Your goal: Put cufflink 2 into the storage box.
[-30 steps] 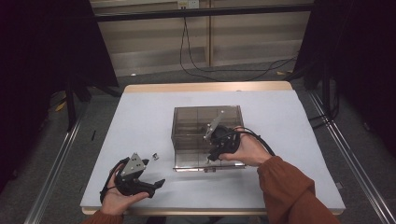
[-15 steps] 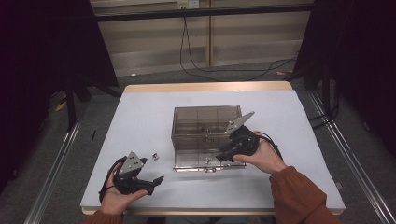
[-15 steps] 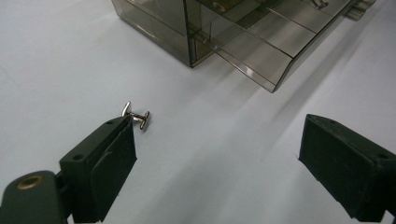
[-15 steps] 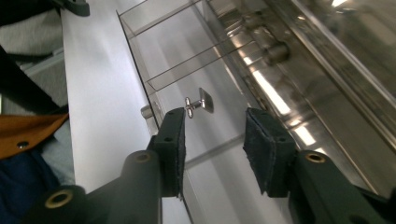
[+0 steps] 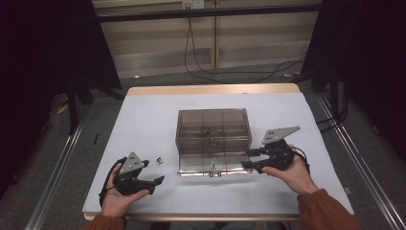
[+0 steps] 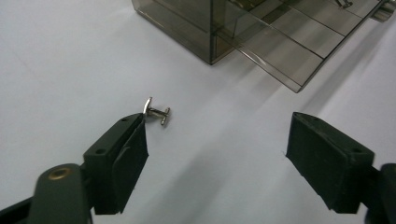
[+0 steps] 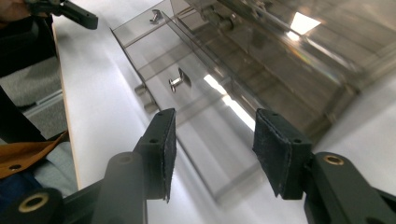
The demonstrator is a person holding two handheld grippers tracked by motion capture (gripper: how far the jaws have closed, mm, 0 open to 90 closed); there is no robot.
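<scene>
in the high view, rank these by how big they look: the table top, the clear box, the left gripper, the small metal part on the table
1. table top
2. clear box
3. left gripper
4. small metal part, a tiny speck beside the left gripper

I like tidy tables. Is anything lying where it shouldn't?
One small silver metal fastener lies loose on the white table, beside the smoky clear plastic drawer box. Similar pieces sit in its open drawer.

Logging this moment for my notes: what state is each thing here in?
Left tool: open, empty.
Right tool: open, empty.
Organizer box: drawer pulled out.
Loose metal fastener: lying on table, by left jaw tip.
Fastener in drawer: lying inside.
</scene>
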